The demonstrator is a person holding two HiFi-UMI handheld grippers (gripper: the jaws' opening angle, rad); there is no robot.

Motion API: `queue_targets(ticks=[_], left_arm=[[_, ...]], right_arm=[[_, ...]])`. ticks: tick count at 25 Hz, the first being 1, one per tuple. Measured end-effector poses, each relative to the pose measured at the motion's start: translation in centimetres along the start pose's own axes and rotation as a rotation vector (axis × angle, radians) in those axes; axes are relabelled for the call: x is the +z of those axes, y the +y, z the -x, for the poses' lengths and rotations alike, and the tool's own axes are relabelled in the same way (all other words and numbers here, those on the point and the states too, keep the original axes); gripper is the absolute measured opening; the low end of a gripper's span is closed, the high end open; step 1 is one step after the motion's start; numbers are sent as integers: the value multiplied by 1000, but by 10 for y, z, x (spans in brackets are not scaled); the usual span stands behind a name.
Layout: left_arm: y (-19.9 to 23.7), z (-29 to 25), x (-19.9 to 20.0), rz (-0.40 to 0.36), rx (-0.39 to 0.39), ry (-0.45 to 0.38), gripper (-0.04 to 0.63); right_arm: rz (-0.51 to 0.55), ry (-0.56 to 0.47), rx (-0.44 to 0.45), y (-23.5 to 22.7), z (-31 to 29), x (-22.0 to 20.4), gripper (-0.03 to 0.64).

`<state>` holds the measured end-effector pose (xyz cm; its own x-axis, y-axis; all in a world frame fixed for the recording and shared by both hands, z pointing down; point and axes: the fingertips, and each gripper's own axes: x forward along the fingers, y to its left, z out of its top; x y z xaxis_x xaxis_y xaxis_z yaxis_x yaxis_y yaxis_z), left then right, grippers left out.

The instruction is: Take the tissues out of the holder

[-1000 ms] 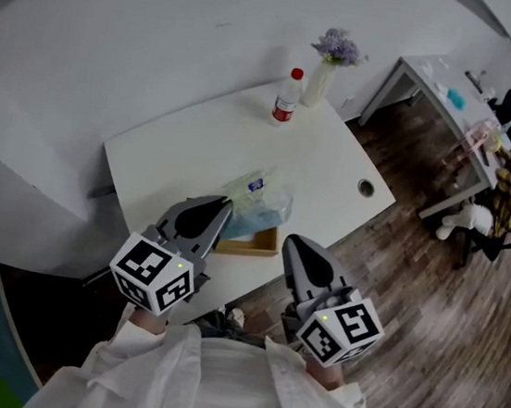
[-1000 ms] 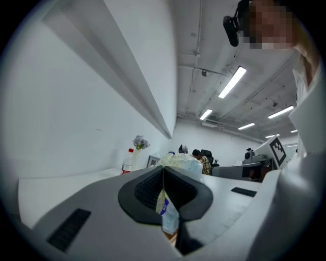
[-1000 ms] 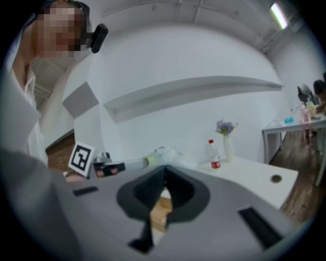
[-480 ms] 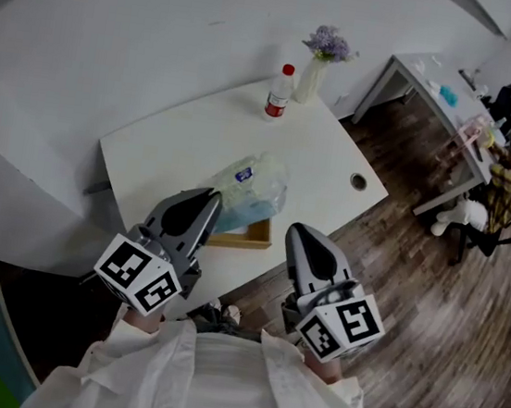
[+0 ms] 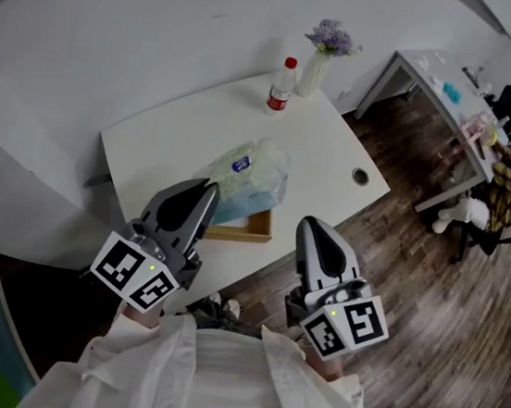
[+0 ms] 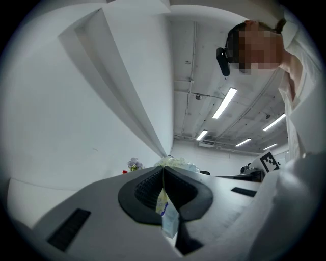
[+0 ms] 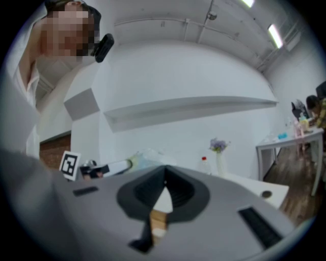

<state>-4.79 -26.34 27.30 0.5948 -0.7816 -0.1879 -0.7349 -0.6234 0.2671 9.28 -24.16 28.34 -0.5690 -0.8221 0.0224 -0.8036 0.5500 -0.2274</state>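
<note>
Left of the wooden holder (image 5: 244,231), the grey left gripper (image 5: 205,190) pinches the wrapper of the clear plastic tissue pack (image 5: 248,171), now lifted higher than a second ago, its lower end still at the holder's rim. Right of the holder, the grey right gripper (image 5: 312,226) hangs closed and empty; removal looks nearly complete.

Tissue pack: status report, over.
Left gripper shut on tissue pack wrapper. Right gripper shut, empty, near wooden holder. Pack over holder, not clearly free. Bottle, vase far off.

A red-capped bottle (image 5: 280,88) and a white vase of purple flowers (image 5: 314,74) stand at the far edge of the white counter (image 5: 170,141); what looks like a cable hole (image 5: 361,176) lies near its right edge.
</note>
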Motion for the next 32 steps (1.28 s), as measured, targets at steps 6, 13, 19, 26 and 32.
queue_targets(ticks=[6, 13, 19, 26, 32], left_arm=[[-1, 4, 4, -2, 6, -30, 17], [-2, 5, 8, -26, 15, -49, 17], [-3, 2, 6, -37, 9, -48, 17], [-3, 2, 6, -32, 8, -59, 17], [0, 2, 2, -28, 3, -48, 17]], right_arm=[[-4, 8, -1, -3, -4, -1, 11], [14, -2, 23, 2, -4, 1, 11], [24, 9, 29, 2, -5, -2, 11], [48, 10, 34, 2, -8, 0, 11], [59, 13, 19, -3, -8, 2, 11]])
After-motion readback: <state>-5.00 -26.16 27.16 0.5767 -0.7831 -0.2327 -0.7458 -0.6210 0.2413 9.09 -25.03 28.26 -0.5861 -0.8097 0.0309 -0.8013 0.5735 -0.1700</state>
